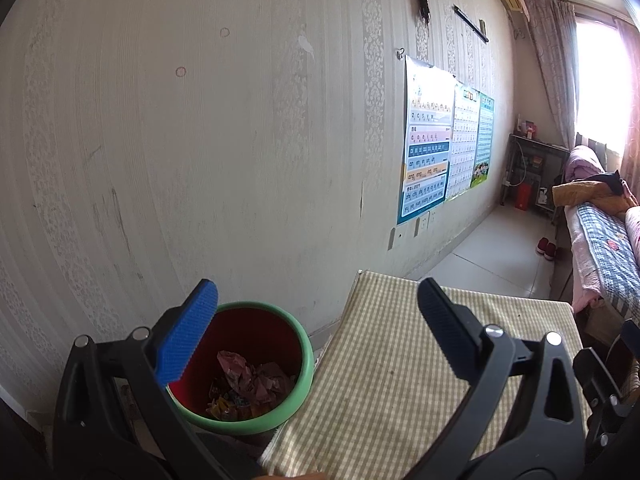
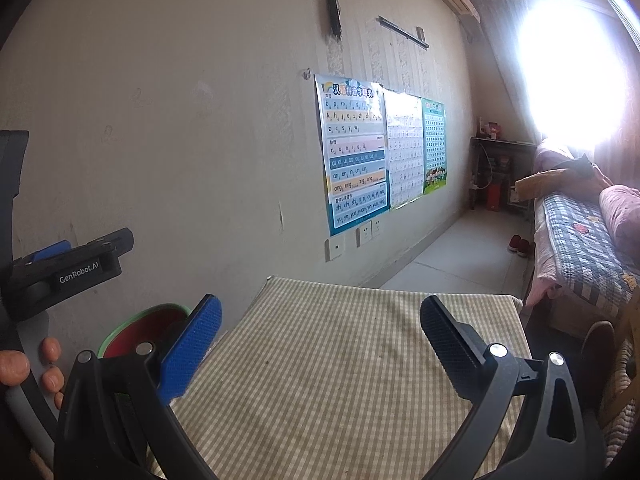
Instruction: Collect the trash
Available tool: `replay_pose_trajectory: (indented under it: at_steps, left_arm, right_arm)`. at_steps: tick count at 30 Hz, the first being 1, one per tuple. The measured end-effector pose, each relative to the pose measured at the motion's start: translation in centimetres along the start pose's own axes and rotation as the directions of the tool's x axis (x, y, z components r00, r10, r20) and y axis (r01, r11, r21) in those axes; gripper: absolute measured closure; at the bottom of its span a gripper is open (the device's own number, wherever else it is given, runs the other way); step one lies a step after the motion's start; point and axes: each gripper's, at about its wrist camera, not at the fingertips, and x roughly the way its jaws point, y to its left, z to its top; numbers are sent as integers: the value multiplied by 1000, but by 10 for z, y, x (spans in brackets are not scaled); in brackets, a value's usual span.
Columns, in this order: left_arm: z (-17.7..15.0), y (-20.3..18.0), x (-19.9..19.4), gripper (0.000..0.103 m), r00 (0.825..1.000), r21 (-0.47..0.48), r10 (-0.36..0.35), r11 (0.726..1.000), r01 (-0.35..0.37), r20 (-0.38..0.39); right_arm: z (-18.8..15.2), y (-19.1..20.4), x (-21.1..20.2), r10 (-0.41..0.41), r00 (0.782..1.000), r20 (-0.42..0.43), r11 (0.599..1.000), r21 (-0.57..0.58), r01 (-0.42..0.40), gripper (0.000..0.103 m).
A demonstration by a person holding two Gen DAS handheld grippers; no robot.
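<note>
A red bin with a green rim (image 1: pixel 306 354) stands on the floor between the wall and the table, holding crumpled pink paper and wrappers (image 1: pixel 248 384). My left gripper (image 1: pixel 316 320) hovers open and empty above the bin's right edge and the table's left edge. In the right wrist view, the bin (image 2: pixel 120 330) shows only partly at lower left. My right gripper (image 2: pixel 320 328) is open and empty over the checked tablecloth (image 2: pixel 332 360). The left gripper's body (image 2: pixel 68 272) and a person's fingers (image 2: pixel 48 364) appear at the left edge there.
The table with its checked cloth (image 1: pixel 400 360) abuts the papered wall (image 1: pixel 200 140). Posters (image 1: pixel 432 148) hang on the wall. A bed with quilts (image 1: pixel 604 248) lies to the right, red slippers (image 1: pixel 546 248) on the tiled floor, a shelf (image 1: pixel 528 172) in the far corner.
</note>
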Motion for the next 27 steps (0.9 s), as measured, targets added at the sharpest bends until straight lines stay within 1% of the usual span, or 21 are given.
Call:
replay_pose_trajectory:
  at_steps: [17, 21, 24, 25, 27]
  left_arm:
    - [-4, 1, 9, 5, 1000, 2, -3, 1000, 3, -30]
    - [-8, 2, 13, 5, 999, 3, -9, 1000, 9, -51]
    - [-15, 4, 21, 5, 996, -9, -16, 1000, 16, -90]
    - [-18, 6, 24, 5, 995, -11, -13, 1000, 12, -101]
    - [-26, 11, 31, 5, 992, -3, 5, 1000, -5, -124]
  right_arm:
    - [-6, 3, 10, 3, 999, -41, 1000, 1, -3, 7]
    - [-10, 2, 16, 9, 998, -63, 1000, 12, -8, 7]
    - [-20, -7, 34, 27, 991, -134, 998, 56, -19, 7]
    - [-25, -13, 42, 15, 986, -168, 998, 68, -3, 7]
    - [-42, -32, 62, -46, 970, -239, 996, 69, 64, 7]
